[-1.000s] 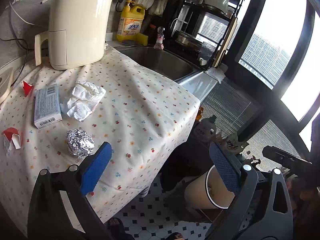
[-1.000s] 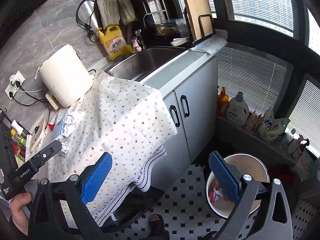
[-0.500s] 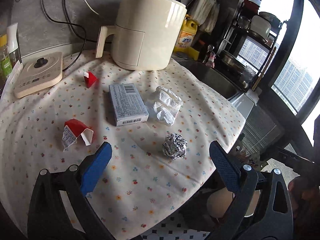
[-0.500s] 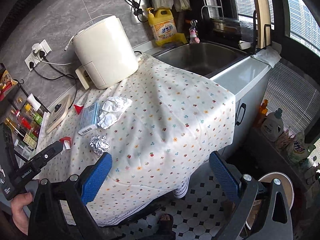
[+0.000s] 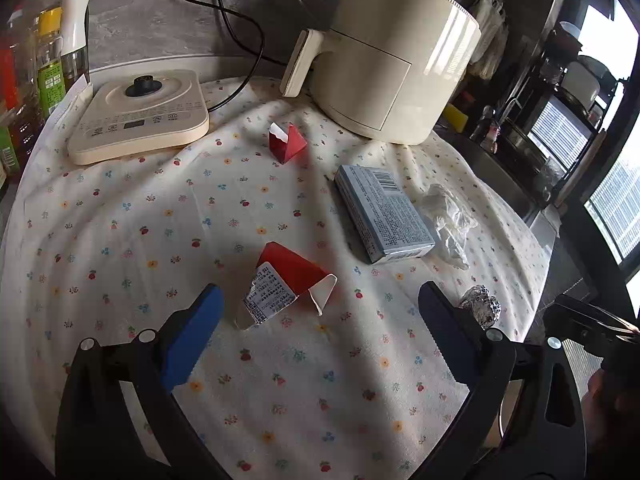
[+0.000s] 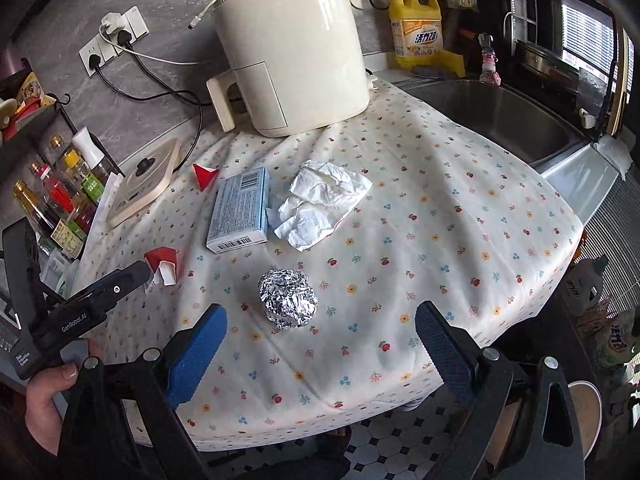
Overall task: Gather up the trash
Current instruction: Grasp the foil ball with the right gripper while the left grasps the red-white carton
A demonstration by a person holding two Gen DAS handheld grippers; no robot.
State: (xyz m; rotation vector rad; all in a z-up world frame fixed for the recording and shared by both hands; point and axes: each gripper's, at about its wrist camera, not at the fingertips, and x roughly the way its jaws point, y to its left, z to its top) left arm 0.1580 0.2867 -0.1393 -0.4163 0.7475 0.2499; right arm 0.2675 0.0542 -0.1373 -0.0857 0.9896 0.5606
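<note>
Trash lies on a flowered cloth [image 5: 132, 240] over the counter. A torn red carton [image 5: 286, 286] [image 6: 162, 262] sits just ahead of my open left gripper [image 5: 320, 336], between its blue pads. A foil ball [image 6: 287, 298] [image 5: 482, 308] rests just ahead of my open right gripper [image 6: 320, 348]. Farther back are a blue box [image 5: 382, 212] [image 6: 240, 210], a crumpled white tissue [image 6: 320, 202] [image 5: 448, 216] and a small red scrap [image 5: 286, 144] [image 6: 205, 176]. Neither gripper holds anything.
A cream air fryer [image 6: 292, 52] [image 5: 388, 68] and a flat cooker base [image 5: 140, 116] stand at the back. Bottles [image 6: 60, 196] line the left edge. A sink [image 6: 500, 120] lies right; a bin [image 6: 576, 412] stands on the tiled floor below.
Both grippers swung from the bin and floor side up over the counter. The left now faces the red carton, the right faces the foil ball. Both stayed open.
</note>
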